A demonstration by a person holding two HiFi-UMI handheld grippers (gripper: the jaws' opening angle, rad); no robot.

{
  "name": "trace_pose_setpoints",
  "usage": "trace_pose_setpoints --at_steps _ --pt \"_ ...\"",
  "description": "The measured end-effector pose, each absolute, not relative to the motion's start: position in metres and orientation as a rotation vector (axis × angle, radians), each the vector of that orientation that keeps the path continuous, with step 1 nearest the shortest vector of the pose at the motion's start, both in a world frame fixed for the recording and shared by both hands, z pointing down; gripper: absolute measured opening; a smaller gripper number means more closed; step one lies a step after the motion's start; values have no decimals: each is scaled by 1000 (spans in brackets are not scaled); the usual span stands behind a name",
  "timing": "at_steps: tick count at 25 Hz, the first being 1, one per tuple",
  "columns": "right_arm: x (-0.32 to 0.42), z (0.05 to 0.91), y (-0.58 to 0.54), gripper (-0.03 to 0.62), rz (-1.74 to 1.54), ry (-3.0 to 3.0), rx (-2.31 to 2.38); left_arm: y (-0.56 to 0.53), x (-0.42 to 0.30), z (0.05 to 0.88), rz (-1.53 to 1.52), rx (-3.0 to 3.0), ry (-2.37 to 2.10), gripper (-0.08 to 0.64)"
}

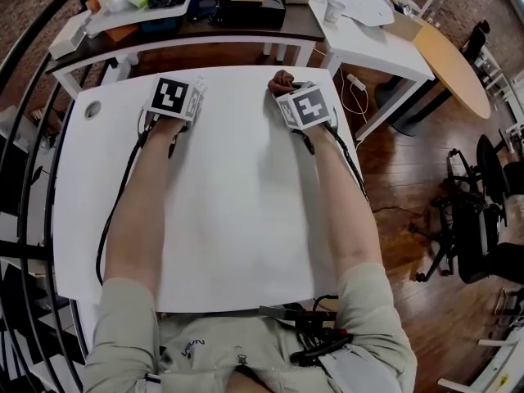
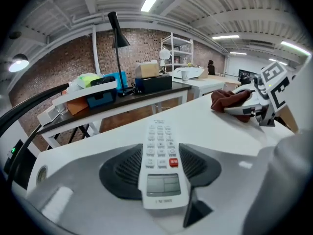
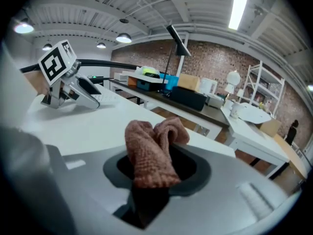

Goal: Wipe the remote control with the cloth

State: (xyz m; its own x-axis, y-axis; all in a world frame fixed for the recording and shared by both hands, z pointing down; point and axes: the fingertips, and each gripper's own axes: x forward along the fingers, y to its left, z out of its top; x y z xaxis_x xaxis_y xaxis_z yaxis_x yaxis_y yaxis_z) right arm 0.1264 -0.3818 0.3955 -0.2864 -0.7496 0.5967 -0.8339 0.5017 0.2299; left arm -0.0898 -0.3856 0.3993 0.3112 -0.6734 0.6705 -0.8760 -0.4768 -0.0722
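Observation:
My left gripper (image 2: 160, 169) is shut on a white remote control (image 2: 160, 153), which lies lengthwise between the jaws, buttons up, its far end sticking out over the white table (image 1: 237, 219). A reddish-brown cloth (image 3: 149, 153) stands bunched up in my right gripper (image 3: 156, 174), whose jaws are shut on it. In the head view both grippers hover side by side over the far part of the table: the left gripper (image 1: 176, 98) at the left, the right gripper (image 1: 296, 101) with the cloth (image 1: 281, 81) at the right. The left cube hides the remote there.
Behind the table stands a dark desk (image 1: 246, 24) with a black lamp (image 2: 117, 48), a blue bin (image 2: 100, 96) and boxes. A white side table (image 1: 372, 43) with a cup is at the far right. A black rail (image 1: 33, 97) curves along the left.

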Motion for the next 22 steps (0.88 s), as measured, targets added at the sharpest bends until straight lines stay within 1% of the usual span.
trace_pose_setpoints --at_steps 5,7,8,9,11,12,15,18,22 --pt "124 398 -379 139 175 -2086 1281 -386 -90 408 977 2247 -1342 242" --pt "125 400 -378 176 208 -2091 1282 -386 -89 408 992 2253 -1340 246" --pt "126 401 -378 209 229 -2092 1286 -387 -91 407 1000 2259 -1353 248" --pt "127 402 -377 243 248 -2091 1291 -387 -93 407 1007 2264 -1375 275" --pt "132 403 -375 273 267 -2087 1309 -387 -99 405 1001 2267 -1416 325" --pt "135 400 -373 275 265 -2088 1323 -385 -99 403 981 2272 -1421 356" --pt "144 382 -363 276 226 -2112 1394 -372 -94 387 858 2325 -1426 356" --pt "148 351 -350 276 170 -2166 1469 -362 -99 346 735 2407 -1561 347" --pt "143 311 -327 276 69 -2242 1520 -335 -87 301 567 2543 -1596 341"
